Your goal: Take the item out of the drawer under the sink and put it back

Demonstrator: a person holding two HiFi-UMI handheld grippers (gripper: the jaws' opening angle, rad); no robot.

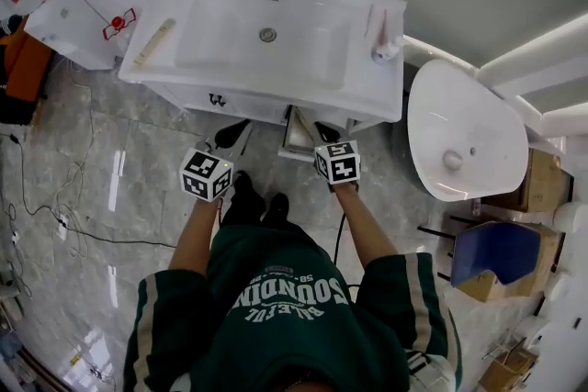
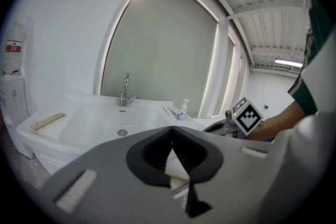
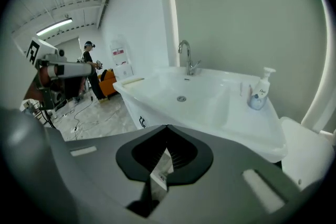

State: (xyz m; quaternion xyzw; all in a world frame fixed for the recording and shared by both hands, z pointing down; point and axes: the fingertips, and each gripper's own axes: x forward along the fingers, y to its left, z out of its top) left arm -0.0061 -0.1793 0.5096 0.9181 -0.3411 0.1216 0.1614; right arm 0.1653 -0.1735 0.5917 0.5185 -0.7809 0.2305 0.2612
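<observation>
The white sink vanity [image 1: 367,87] stands in front of me. Its drawer [image 1: 299,131] is pulled out under the basin, between my two grippers. My left gripper [image 1: 231,135] hangs just left of the drawer, in front of the vanity. In its own view my left gripper [image 2: 171,128] has its tips touching. My right gripper [image 1: 326,131] is at the drawer's right edge. Seen along its jaws, my right gripper [image 3: 166,127] is shut. In both gripper views a narrow white strip [image 3: 160,173] shows in the slot behind the tips. I cannot tell if it is held.
A soap bottle [image 1: 386,49] stands on the vanity's right corner and a wooden bar [image 1: 154,41] lies on its left. A white toilet [image 1: 459,133] is close on the right, a white cabinet [image 1: 64,14] on the left. Cables [image 1: 55,216] trail over the marble floor.
</observation>
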